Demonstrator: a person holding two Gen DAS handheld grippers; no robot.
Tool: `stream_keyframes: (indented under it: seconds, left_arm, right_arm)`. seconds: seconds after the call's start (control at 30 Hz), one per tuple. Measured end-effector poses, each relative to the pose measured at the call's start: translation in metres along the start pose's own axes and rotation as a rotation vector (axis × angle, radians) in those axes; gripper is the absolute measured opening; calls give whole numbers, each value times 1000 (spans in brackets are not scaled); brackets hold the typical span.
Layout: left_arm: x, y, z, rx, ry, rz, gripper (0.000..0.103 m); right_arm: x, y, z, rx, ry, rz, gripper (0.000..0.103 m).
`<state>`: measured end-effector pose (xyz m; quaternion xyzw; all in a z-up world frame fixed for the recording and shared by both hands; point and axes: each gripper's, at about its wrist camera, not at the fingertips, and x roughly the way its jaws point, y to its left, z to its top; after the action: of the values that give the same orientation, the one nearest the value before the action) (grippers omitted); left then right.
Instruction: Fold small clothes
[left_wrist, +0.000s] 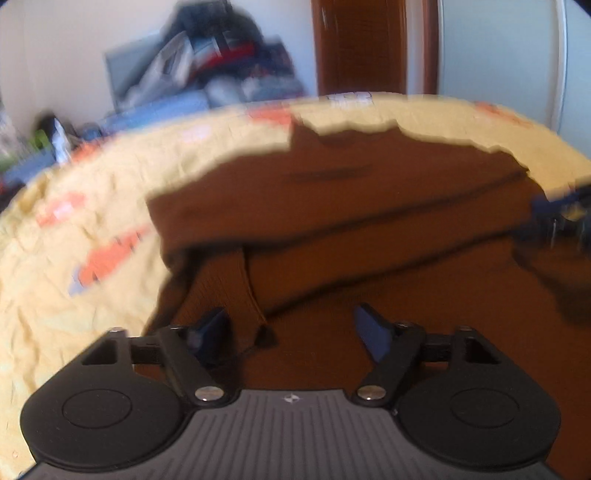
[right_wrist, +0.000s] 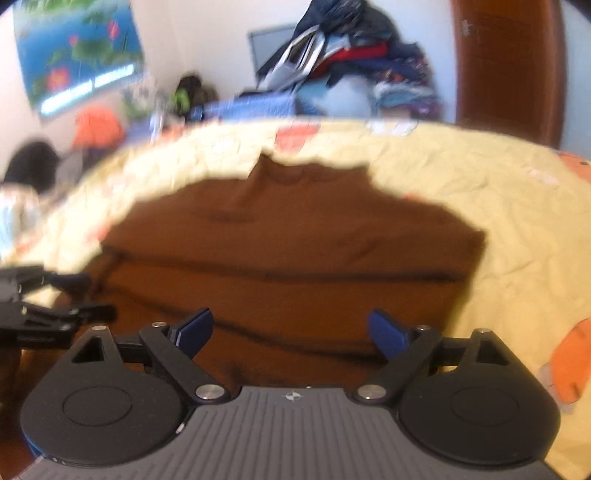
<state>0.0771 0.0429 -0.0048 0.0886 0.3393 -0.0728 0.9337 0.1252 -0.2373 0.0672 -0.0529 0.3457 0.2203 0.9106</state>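
Note:
A brown garment (left_wrist: 369, 229) lies spread on a yellow patterned bedsheet (left_wrist: 74, 280), with folds running across it and a small dark tag (left_wrist: 266, 336) near its left seam. My left gripper (left_wrist: 291, 325) hovers low over the garment's near part, open, its blue pads wide apart with only cloth below them. In the right wrist view the same brown garment (right_wrist: 288, 251) fills the middle. My right gripper (right_wrist: 291, 328) is open over its near edge, nothing pinched between the pads. The left gripper (right_wrist: 55, 306) shows at the left edge of that view, over the garment's left side.
The yellow sheet (right_wrist: 517, 229) with orange prints reaches to the right and left of the garment. A heap of mixed clothes (right_wrist: 354, 62) is piled at the far side by the wall. A brown door (right_wrist: 509, 70) stands at the back right, a poster (right_wrist: 77, 51) at the back left.

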Motion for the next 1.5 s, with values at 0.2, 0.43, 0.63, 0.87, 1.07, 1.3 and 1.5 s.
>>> stream_keyframes:
  seconds: [0.2, 0.43, 0.63, 0.87, 1.07, 1.3, 1.5]
  left_arm:
    - [-26, 20, -12, 32, 7, 97, 87]
    - [-26, 43, -21, -18, 17, 217, 88]
    - [-25, 42, -21, -42, -11, 250, 88]
    - [-10, 43, -10, -116, -12, 260, 66]
    - [-16, 48, -22, -117, -32, 259, 25]
    - [-29, 45, -19, -114, 20, 229, 29]
    - [-39, 59, -33, -252, 47, 136, 59]
  right_arm:
    - [-25, -14, -19, -10, -10, -96, 94]
    - [-42, -28, -32, 36, -12, -196, 88]
    - [-43, -41, -28, 91, -41, -193, 81]
    - [-8, -45, 1, 127, -59, -143, 23]
    - [-25, -103, -19, 350, -118, -89, 7]
    - [-39, -80, -21, 306, -120, -123, 60]
    - [-51, -58, -44, 278, -107, -83, 86]
